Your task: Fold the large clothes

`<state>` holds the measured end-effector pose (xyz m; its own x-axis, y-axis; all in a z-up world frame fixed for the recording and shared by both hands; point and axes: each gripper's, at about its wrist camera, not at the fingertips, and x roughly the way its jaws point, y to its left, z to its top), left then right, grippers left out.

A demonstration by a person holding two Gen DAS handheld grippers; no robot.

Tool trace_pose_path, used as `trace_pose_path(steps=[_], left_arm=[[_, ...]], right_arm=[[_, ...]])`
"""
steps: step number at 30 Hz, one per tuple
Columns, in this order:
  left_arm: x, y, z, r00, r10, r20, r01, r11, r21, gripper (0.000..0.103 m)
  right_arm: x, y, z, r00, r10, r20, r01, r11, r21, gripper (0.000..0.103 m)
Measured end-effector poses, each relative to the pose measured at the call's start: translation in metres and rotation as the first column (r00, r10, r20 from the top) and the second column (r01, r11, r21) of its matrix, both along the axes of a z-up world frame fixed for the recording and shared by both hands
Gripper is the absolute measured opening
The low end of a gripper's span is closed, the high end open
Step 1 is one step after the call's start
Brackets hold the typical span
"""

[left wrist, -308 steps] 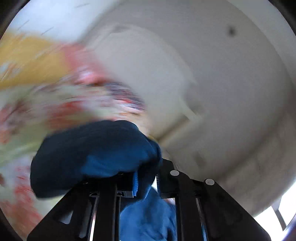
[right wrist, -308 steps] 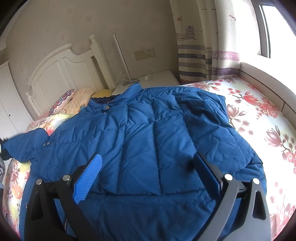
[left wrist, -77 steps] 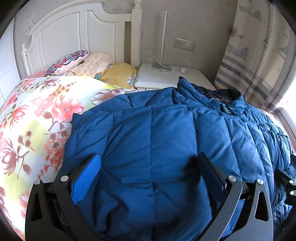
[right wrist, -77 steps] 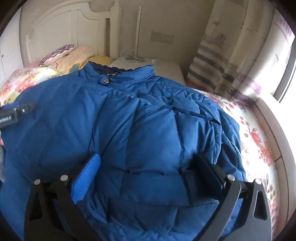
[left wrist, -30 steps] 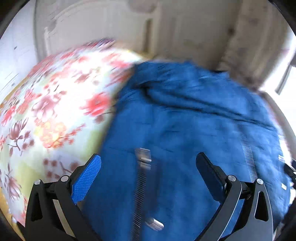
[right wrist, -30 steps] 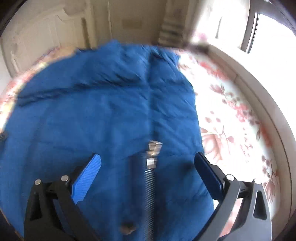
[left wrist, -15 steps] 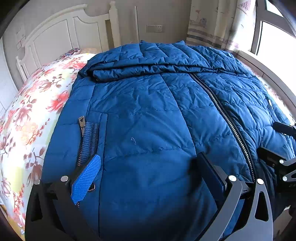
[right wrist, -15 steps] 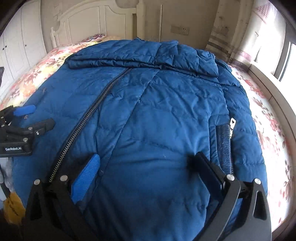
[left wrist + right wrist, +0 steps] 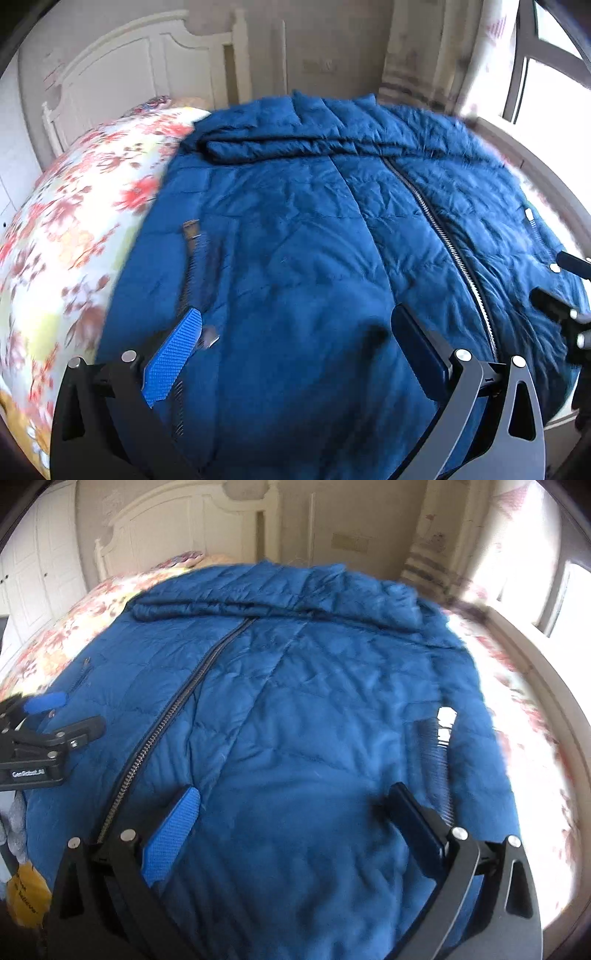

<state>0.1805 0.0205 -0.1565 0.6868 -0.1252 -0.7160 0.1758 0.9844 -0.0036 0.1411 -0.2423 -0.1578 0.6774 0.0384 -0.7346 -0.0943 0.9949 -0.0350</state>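
A large blue puffer jacket (image 9: 314,258) lies front up on the bed, zipped, its sleeves folded across the far end by the collar. It also fills the right wrist view (image 9: 303,720). My left gripper (image 9: 295,332) is open over the jacket's near hem, left of the zipper (image 9: 443,236). My right gripper (image 9: 295,808) is open over the near hem, right of the zipper (image 9: 166,720). The left gripper also shows at the left edge of the right wrist view (image 9: 55,716). Both are empty.
The bed has a floral sheet (image 9: 66,229) and a white headboard (image 9: 122,81) with pillows at the far end. A curtain (image 9: 443,535) and bright window (image 9: 546,62) are on the right. White cupboards (image 9: 33,572) stand at the left.
Both grippers have shifted slightly over the jacket's near hem and the views are blurred by motion. The jacket has not changed shape, and both grippers stay open.
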Motion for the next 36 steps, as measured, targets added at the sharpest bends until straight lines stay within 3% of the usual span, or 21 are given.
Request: trace_pose_path(steps=[3, 5, 7, 9, 12, 15, 17, 21, 26, 32, 36], left_arm=[[-0.009, 0.032, -0.011, 0.996, 0.084, -0.014, -0.084, 0.996, 0.033, 0.099], [-0.012, 0.053, -0.019, 0.996, 0.083, -0.025, -0.083, 0.996, -0.035, 0.099], [-0.018, 0.061, -0.019, 0.997, 0.072, -0.002, -0.072, 0.997, -0.043, 0.099], [-0.023, 0.059, -0.016, 0.996, 0.087, -0.002, -0.087, 0.996, -0.03, 0.098], [-0.044, 0.044, -0.004, 0.999, 0.039, 0.033, -0.038, 0.998, -0.041, 0.098], [-0.061, 0.012, -0.009, 0.998, -0.038, 0.051, 0.036, 0.998, 0.052, 0.098], [-0.068, 0.001, -0.019, 0.997, -0.044, 0.065, 0.036, 0.993, 0.11, 0.099], [-0.07, 0.014, -0.022, 0.997, -0.043, 0.062, 0.04, 0.998, 0.051, 0.099], [-0.075, 0.014, -0.023, 0.997, -0.053, 0.063, 0.05, 0.997, 0.054, 0.099], [-0.082, 0.021, -0.023, 0.996, -0.061, 0.061, 0.058, 0.997, 0.043, 0.099], [-0.089, 0.03, -0.024, 0.996, -0.067, 0.059, 0.065, 0.997, 0.034, 0.099]], right_arm=[[-0.017, -0.03, -0.004, 0.998, -0.068, -0.011, 0.068, 0.998, -0.013, 0.1], [-0.025, -0.06, -0.016, 0.993, -0.111, -0.034, 0.113, 0.992, 0.05, 0.101], [-0.035, -0.073, -0.021, 0.995, -0.101, -0.005, 0.101, 0.991, 0.091, 0.101], [-0.039, -0.072, -0.021, 0.995, -0.104, -0.005, 0.104, 0.992, 0.067, 0.1], [-0.048, -0.062, -0.009, 0.99, -0.141, 0.011, 0.14, 0.988, 0.064, 0.1], [-0.06, -0.036, -0.007, 0.998, -0.06, 0.031, 0.059, 0.998, 0.037, 0.1], [-0.062, -0.023, -0.014, 0.999, -0.035, 0.021, 0.035, 0.999, -0.002, 0.1], [-0.065, -0.029, -0.024, 0.999, -0.033, 0.041, 0.032, 0.999, 0.015, 0.1], [-0.075, -0.041, -0.018, 0.998, -0.047, 0.047, 0.046, 0.999, 0.013, 0.1], [-0.109, -0.079, -0.012, 0.985, -0.146, 0.091, 0.142, 0.989, 0.045, 0.1], [-0.13, -0.114, -0.021, 0.978, -0.193, 0.081, 0.182, 0.975, 0.124, 0.1]])
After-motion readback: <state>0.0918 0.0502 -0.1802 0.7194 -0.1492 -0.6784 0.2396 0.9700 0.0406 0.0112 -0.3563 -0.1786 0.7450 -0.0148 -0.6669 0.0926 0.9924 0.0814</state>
